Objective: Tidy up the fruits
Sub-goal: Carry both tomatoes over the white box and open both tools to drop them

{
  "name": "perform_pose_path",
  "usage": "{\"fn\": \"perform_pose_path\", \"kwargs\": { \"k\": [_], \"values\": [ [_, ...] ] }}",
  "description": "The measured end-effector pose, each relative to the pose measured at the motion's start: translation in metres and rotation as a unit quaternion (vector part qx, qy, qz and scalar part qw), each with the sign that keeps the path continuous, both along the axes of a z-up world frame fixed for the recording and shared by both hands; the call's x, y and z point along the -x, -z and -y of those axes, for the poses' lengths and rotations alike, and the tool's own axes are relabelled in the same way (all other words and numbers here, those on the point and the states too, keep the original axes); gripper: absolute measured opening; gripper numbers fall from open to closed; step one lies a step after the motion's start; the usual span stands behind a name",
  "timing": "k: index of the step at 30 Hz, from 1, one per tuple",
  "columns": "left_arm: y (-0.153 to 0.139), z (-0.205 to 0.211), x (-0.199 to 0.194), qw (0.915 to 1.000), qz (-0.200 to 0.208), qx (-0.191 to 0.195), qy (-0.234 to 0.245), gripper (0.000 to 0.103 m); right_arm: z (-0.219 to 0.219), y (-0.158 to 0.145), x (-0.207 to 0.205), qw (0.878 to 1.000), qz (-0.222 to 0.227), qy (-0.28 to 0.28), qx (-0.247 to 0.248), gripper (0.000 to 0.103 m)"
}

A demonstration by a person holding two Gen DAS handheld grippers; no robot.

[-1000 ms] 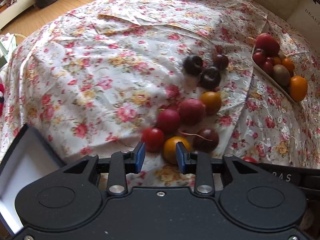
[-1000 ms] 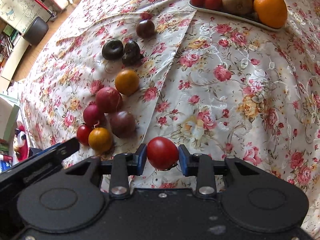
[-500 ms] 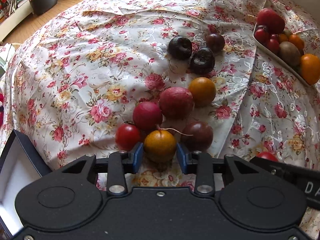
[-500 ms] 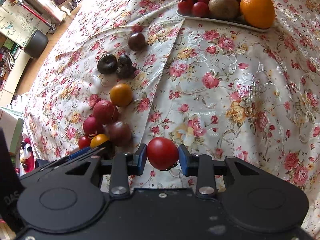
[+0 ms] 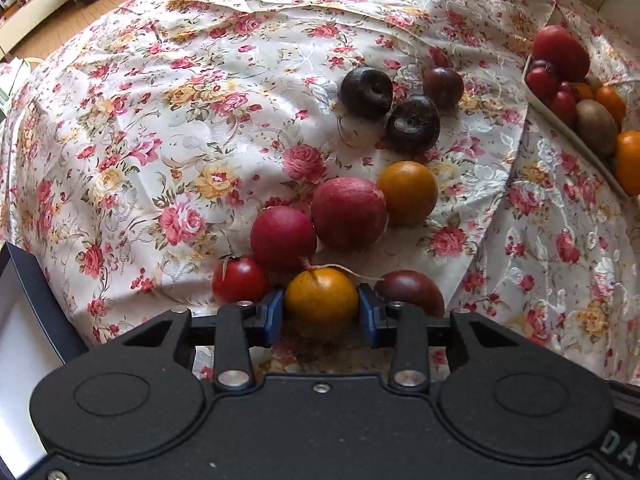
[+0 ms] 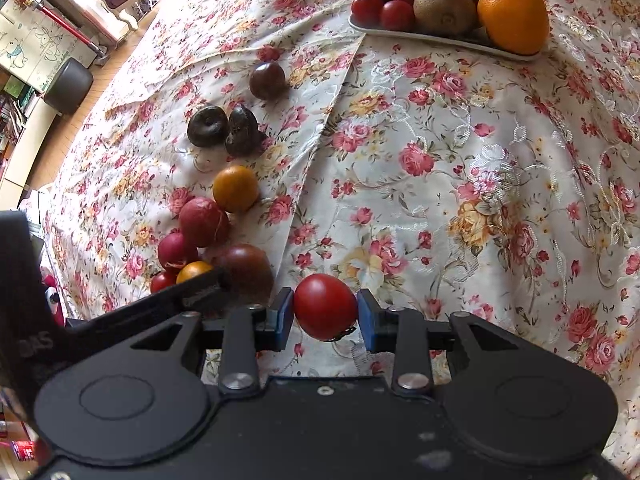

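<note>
Jaws of the left gripper (image 5: 321, 312) bracket the yellow tomato (image 5: 321, 298) squarely, pads at its sides, seemingly pinching it on the floral cloth (image 5: 160, 120); the right gripper (image 6: 325, 314) pinches a red tomato (image 6: 325, 305), the white plate (image 6: 440, 38) far ahead.

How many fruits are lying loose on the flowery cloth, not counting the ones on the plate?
9, plus one held clear by the right gripper. On the cloth: three dark ones at the far end, an orange one and two reddish ones midway, and nearest, a small red, an orange and a dark one.
</note>
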State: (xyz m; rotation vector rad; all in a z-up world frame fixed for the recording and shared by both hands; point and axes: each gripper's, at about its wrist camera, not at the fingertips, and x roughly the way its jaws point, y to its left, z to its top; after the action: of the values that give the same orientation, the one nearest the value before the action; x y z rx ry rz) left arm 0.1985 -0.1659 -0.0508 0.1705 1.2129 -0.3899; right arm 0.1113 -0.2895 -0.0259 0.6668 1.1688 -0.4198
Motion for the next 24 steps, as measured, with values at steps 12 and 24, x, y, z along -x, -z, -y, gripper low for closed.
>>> {"fn": "perform_pose_path", "kwargs": {
  "k": [12, 24],
  "values": [
    [-0.041, -0.115, 0.038, 0.9968, 0.024, -0.017, -0.075, 0.047, -0.036, -0.006, -0.007, 0.992, 0.04, -0.112, -0.033, 0.036],
    [-0.019, -0.248, 0.04, 0.9751, 0.036, -0.046, -0.214, 0.047, -0.126, -0.013, -0.01, 0.959, 0.066, -0.271, -0.057, 0.036]
  ]
}}
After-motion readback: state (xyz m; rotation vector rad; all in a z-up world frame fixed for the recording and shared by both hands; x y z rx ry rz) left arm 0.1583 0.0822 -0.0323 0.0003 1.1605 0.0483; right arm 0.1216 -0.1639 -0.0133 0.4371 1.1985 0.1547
